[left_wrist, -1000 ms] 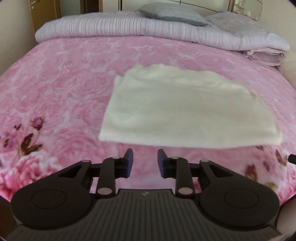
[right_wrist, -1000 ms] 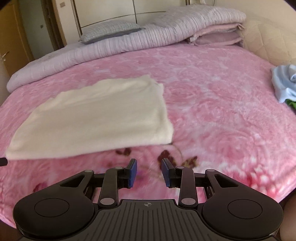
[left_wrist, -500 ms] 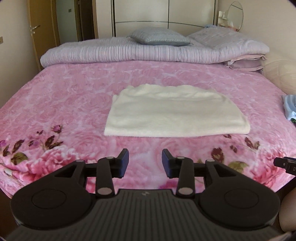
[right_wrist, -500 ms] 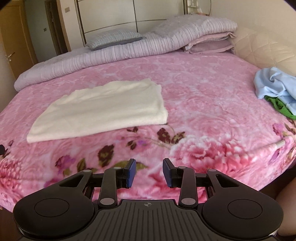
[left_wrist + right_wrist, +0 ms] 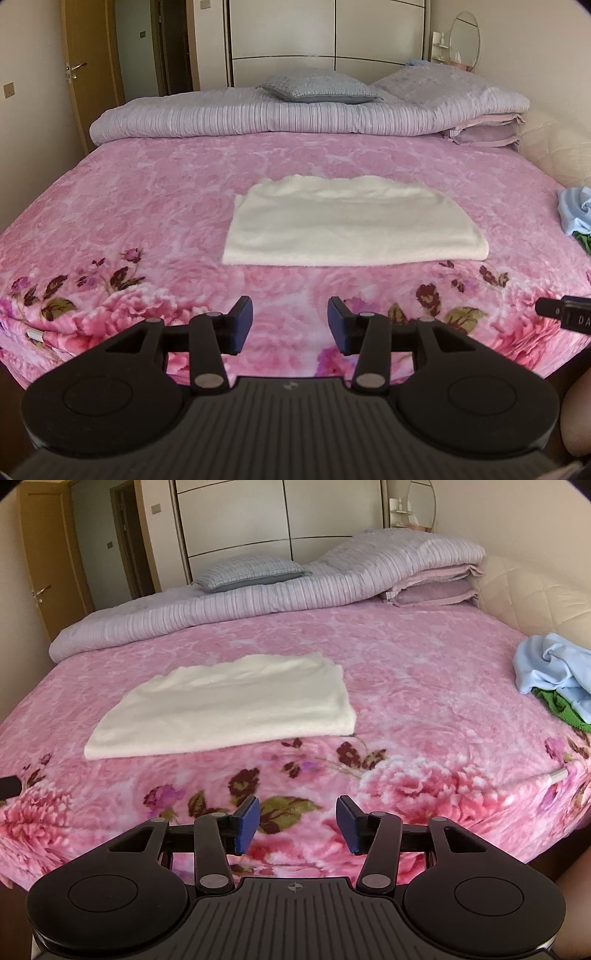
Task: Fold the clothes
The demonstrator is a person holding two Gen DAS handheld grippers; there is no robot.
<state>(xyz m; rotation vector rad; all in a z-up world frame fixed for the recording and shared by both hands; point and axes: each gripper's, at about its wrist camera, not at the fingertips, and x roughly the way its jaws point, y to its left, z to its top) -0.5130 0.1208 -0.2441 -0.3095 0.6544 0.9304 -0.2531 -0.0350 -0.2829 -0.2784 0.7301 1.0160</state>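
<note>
Scene: A cream garment (image 5: pixel 351 232) lay folded flat on the pink floral blanket (image 5: pixel 147 206), well ahead of both grippers' fingertips.
Risk 1: Judged likeliest slip — a one-sided regrasp of the fold's near edge would drag the top layer off & undo the neat rectangle; the plush fabric looked soft enough to shift.
Risk 2: Blanket pile could get pinched w/ the garment if fingers dipped too deep at the edge.
Risk 3: If next item was the light-blue clothes heap (image 5: pixel 554 668) far to the right of the right fingers, w/ a green piece (image 5: pixel 561 709) under it, a grab might lift both at once.
Left gripper (image 5: pixel 290 325): jaws opening, roughly half spread; nothing between the pads, touching nothing; blanket's flower print beneath.
Right gripper (image 5: pixel 297 825): jaws opening, about half spread as well; gap empty, no contact w/ cloth.
Garment vs fingers: ahead & centred for the left pair; ahead & off to the left for the right pair.
Task status: this piece appeared done; heap at the right not yet folded.
Background: striped quilt (image 5: pixel 295 114) & pillow (image 5: pixel 321 86) beyond the garment.
</note>
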